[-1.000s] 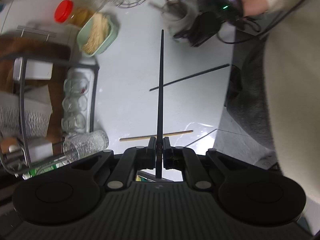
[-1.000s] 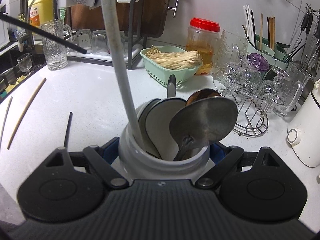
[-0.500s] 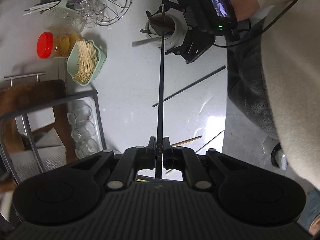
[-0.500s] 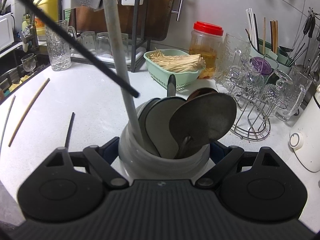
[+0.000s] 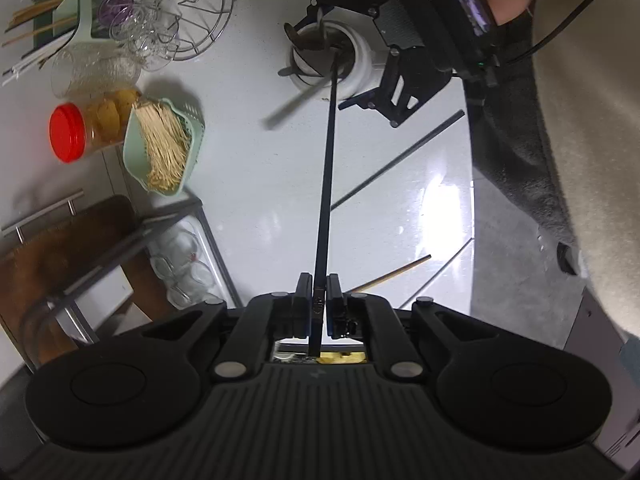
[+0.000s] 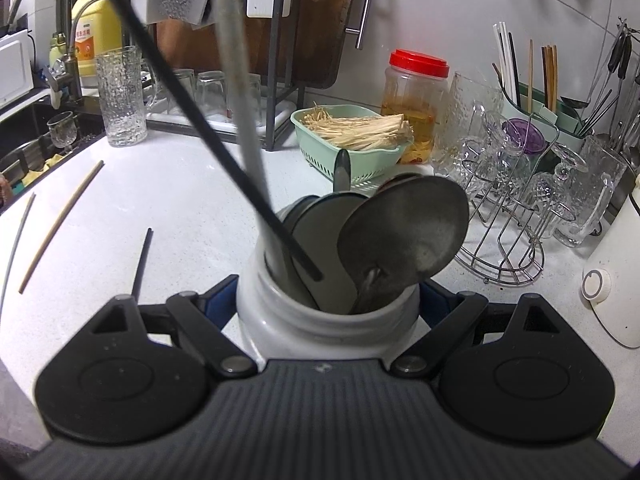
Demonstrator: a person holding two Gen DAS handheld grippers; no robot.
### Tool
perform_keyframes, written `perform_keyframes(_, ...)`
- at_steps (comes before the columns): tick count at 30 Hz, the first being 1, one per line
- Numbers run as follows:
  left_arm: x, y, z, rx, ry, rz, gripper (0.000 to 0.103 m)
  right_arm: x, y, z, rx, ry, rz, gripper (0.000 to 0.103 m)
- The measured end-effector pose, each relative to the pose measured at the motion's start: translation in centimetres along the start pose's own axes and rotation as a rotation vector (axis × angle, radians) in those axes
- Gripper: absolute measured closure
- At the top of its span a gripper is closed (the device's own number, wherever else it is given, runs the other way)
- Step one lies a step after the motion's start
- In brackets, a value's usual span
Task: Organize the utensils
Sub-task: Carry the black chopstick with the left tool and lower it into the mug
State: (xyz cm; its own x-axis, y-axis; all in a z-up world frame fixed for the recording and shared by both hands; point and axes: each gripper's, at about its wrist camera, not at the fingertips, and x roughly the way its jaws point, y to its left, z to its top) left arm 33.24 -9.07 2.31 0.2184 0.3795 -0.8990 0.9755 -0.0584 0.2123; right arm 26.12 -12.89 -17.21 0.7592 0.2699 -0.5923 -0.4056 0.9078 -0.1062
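Left gripper [image 5: 318,304] clamps a black chopstick [image 5: 326,184], tip apparently inside the white utensil jar [image 6: 324,320]; right gripper [image 6: 326,300] clasps that jar.

Your right hand-held gripper [image 6: 328,300] hides its own fingertips behind the white utensil jar [image 6: 328,328], so you cannot see where they meet its sides. Inside the jar, the lower ends of the spoons [image 6: 404,236] and of the black chopstick [image 6: 208,136] are out of sight. The chopstick's upper end runs off the top edge of the right wrist view. In the left wrist view, a grey handle [image 5: 294,106] leaning from the jar is blurred.
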Motion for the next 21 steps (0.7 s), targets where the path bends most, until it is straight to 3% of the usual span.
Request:
perform_keyframes(11, 0.4, -0.2, 4.8, 0.106, 0.000, 0.006, 0.096, -0.2, -0.1, -0.2, -0.004, -0.012, 0.007, 0.011)
perform_keyframes(21, 1.0, 0.0, 7.5, 0.115, -0.035, 0.029, 0.095, -0.2, -0.1, -0.2, -0.003, -0.015, 0.013, 0.011)
